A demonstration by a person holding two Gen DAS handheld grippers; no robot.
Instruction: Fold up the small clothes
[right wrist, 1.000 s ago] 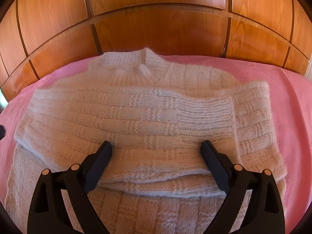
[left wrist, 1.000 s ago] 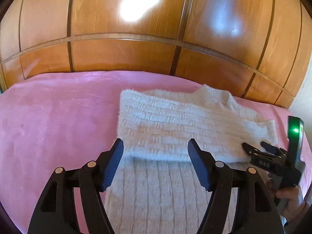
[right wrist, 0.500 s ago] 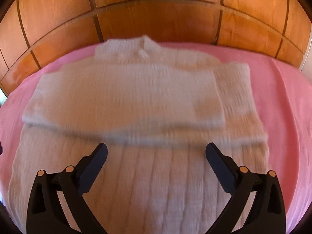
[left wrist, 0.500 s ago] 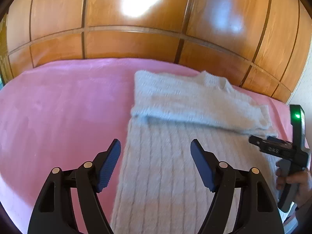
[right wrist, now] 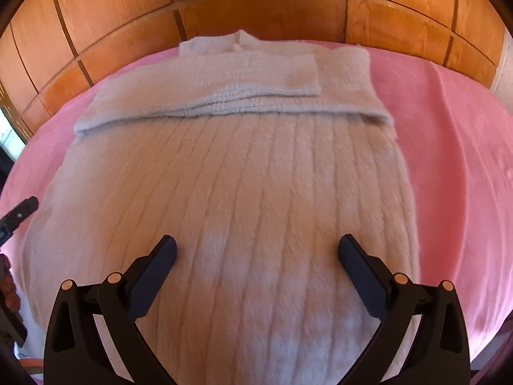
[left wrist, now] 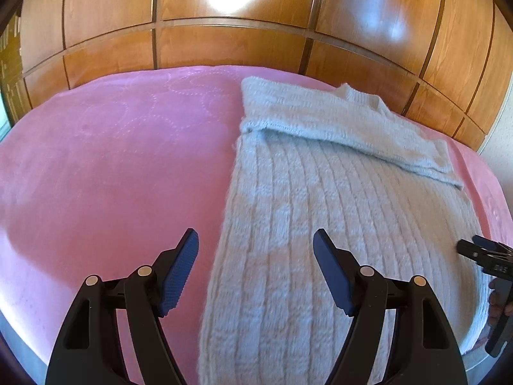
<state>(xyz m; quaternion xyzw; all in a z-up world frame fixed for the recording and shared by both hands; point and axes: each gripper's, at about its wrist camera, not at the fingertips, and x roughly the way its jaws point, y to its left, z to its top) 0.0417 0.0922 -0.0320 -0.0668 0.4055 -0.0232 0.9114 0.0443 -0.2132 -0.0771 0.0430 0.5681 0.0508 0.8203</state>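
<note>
**A:** Where does the sweater (right wrist: 243, 192) lie with respect to each hand-held gripper?

**B:** The cream knit sweater lies flat on the pink bed (left wrist: 105, 173). Its long axis runs straight ahead from the fingers, collar (right wrist: 239, 40) at the far end, near the wooden panelling (right wrist: 263, 3), and hem at the near end. The sleeves (right wrist: 205, 93) are folded across the chest, forming a band well ahead of both tools.

**A:** State of the right hand-held gripper (right wrist: 256, 268)?

**B:** Jaws spread wide, nothing between the pads, poised over the lower body of the sweater, right of its centre line.

**A:** And the left hand-held gripper (left wrist: 255, 271)?

**B:** Also spread and empty. It straddles the sweater's left edge: one finger over bare bedcover, the other over the knit.

**A:** Which is nearer the hem?

**B:** Both appear about equally near. The hem runs below the fingers and out of frame in both views. A lengthwise fold, hem to collar, would probably call for each tool to take one hem corner, left at the left edge, right further toward its own side
</note>
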